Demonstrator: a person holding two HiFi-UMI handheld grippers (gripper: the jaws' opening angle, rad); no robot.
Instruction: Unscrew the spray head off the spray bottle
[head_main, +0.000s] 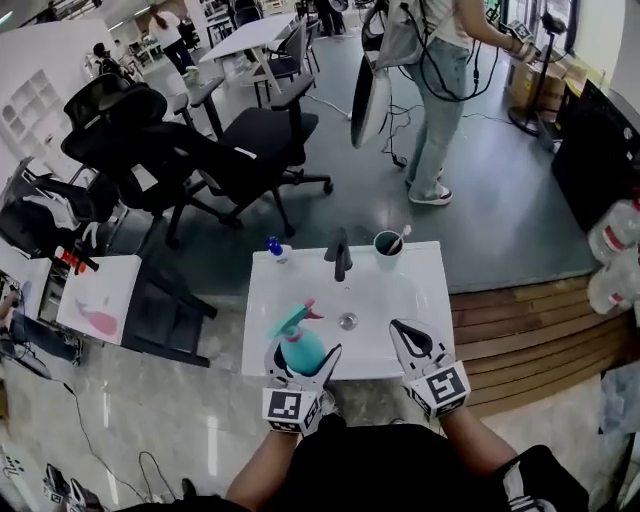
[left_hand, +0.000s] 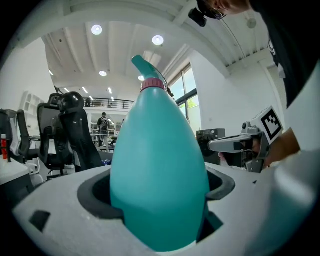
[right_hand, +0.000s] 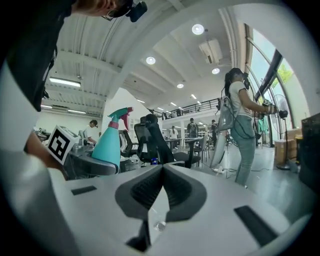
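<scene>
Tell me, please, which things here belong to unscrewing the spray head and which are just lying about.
Job in hand: spray bottle; spray head; left tongs, shut on the bottle; right tongs, shut and empty.

Lying about: sink; faucet; cup with toothbrush; small blue-capped bottle.

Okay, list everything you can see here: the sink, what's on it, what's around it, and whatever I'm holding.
sink: one, white, directly in front
faucet: one, dark, middle of back rim
cup: one, dark green, back rim, right of faucet
toothbrush: one, white, standing in cup
small bottle: one, blue cap, back rim, left of faucet
spray bottle: one, teal with pink collar, head on, over sink's front left
chairs: several, black, floor behind sink
standing person: one, jeans, far right behind sink
jugs: two, clear, right edge
left hand-held gripper: one, white, shut on spray bottle
right hand-held gripper: one, white, shut, empty, over sink's front right
</scene>
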